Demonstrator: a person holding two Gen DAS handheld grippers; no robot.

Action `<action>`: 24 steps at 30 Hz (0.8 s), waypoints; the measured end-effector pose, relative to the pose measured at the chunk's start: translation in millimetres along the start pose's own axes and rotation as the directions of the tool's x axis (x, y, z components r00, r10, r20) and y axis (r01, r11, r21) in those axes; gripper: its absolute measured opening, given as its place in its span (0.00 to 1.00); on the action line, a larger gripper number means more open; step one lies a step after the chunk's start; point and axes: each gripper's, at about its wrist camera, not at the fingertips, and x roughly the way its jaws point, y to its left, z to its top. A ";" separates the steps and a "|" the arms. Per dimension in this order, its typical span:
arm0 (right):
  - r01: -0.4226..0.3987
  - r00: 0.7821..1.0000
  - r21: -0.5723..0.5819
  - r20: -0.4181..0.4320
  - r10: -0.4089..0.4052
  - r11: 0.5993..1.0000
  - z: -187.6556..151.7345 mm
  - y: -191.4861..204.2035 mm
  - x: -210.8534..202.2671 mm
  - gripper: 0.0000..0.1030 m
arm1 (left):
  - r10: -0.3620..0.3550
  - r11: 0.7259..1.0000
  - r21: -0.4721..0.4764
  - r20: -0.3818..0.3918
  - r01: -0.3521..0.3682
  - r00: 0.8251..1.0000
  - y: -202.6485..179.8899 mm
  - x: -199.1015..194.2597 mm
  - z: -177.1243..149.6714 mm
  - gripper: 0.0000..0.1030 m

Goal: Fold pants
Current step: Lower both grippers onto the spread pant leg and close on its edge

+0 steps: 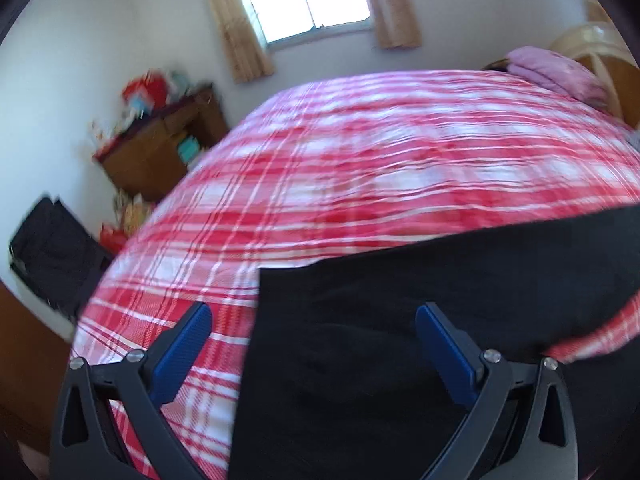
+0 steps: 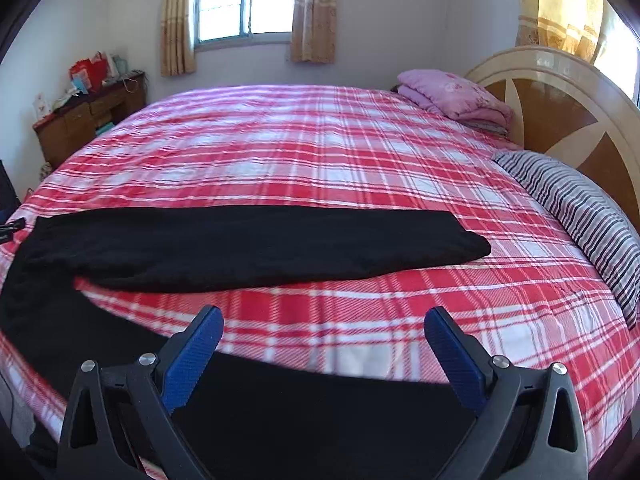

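Note:
Black pants (image 2: 248,244) lie spread on a red plaid bed (image 2: 320,152). One leg stretches across the bed toward the right. The other leg (image 2: 320,412) runs along the near edge under my right gripper (image 2: 323,328), which is open with nothing between its blue pads. In the left wrist view the waist end of the pants (image 1: 400,320) fills the lower right. My left gripper (image 1: 313,324) is open above its left edge, one finger over the bed cover (image 1: 360,152), the other over the black cloth. That view is motion blurred.
A striped pillow (image 2: 576,216) and a folded pink blanket (image 2: 452,92) lie near the wooden headboard (image 2: 560,108) at the right. A cluttered wooden desk (image 2: 88,116) stands at the far left below a curtained window (image 2: 244,0). A black bag (image 1: 52,248) sits left of the bed.

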 end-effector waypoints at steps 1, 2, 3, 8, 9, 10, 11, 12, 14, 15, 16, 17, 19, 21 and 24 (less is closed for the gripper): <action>0.009 1.000 0.012 -0.014 -0.009 1.000 3.7 -8.2 9.2 0.86 | 0.000 1.000 -0.022 -0.018 0.000 1.000 9.3 10.5 2.4 1.00; 0.007 0.999 0.026 -0.036 -0.006 1.000 7.8 -15.9 19.3 0.83 | 0.003 0.999 -0.038 -0.033 -0.004 0.999 18.2 20.8 4.4 0.98; 0.001 0.998 0.042 -0.056 0.002 0.999 10.3 -23.0 26.7 0.79 | 0.000 0.999 -0.043 -0.046 -0.002 0.999 24.4 30.4 6.3 0.94; 0.039 0.994 0.073 -0.104 -0.032 0.997 25.4 -49.3 57.0 0.79 | -0.038 0.999 -0.038 -0.129 0.033 0.991 37.9 77.3 13.9 0.77; 0.045 0.993 0.071 -0.112 -0.037 0.996 27.5 -52.7 61.1 0.79 | -0.038 0.999 -0.036 -0.143 0.033 0.989 38.3 86.5 14.7 0.75; 0.051 0.991 0.071 -0.125 -0.042 0.996 29.8 -57.9 66.6 0.79 | -0.046 0.999 -0.032 -0.152 0.041 0.987 38.1 95.6 15.6 0.73; 0.055 0.990 0.070 -0.134 -0.045 0.996 32.0 -61.3 70.4 0.79 | -0.052 0.999 -0.026 -0.163 0.048 0.985 37.6 104.5 16.1 0.70; 0.060 0.989 0.070 -0.142 -0.049 0.996 34.7 -66.0 75.0 0.79 | -0.053 0.999 -0.021 -0.181 0.050 0.982 37.3 113.9 16.6 0.64; 0.075 0.985 0.075 -0.159 -0.062 0.994 40.6 -77.0 84.3 0.79 | -0.088 0.996 -0.029 -0.206 0.084 0.975 35.7 125.8 16.3 0.52; 0.086 0.984 0.082 -0.166 -0.071 0.993 44.1 -84.2 89.1 0.79 | -0.114 0.993 -0.036 -0.209 0.108 0.971 36.3 129.3 16.0 0.45; 0.095 0.982 0.090 -0.170 -0.079 0.991 47.1 -89.7 92.2 0.79 | -0.134 0.991 -0.043 -0.204 0.127 0.970 35.9 129.9 15.4 0.40; 0.105 0.981 0.097 -0.173 -0.087 0.990 50.9 -96.9 96.2 0.79 | -0.149 0.989 -0.045 -0.201 0.143 0.968 35.0 130.4 14.8 0.39; 0.127 0.978 0.098 -0.176 -0.109 0.987 57.5 -108.2 103.7 0.78 | -0.160 0.987 -0.043 -0.202 0.155 0.966 34.6 130.5 15.1 0.34; 0.154 0.974 0.100 -0.183 -0.134 0.983 64.4 -120.7 112.5 0.78 | -0.196 0.980 -0.064 -0.209 0.187 0.958 37.0 132.5 16.4 0.28; 0.162 0.971 0.129 -0.198 -0.135 0.978 75.7 -141.6 130.6 0.74 | -0.226 0.974 -0.082 -0.222 0.213 0.948 37.7 137.3 20.4 0.20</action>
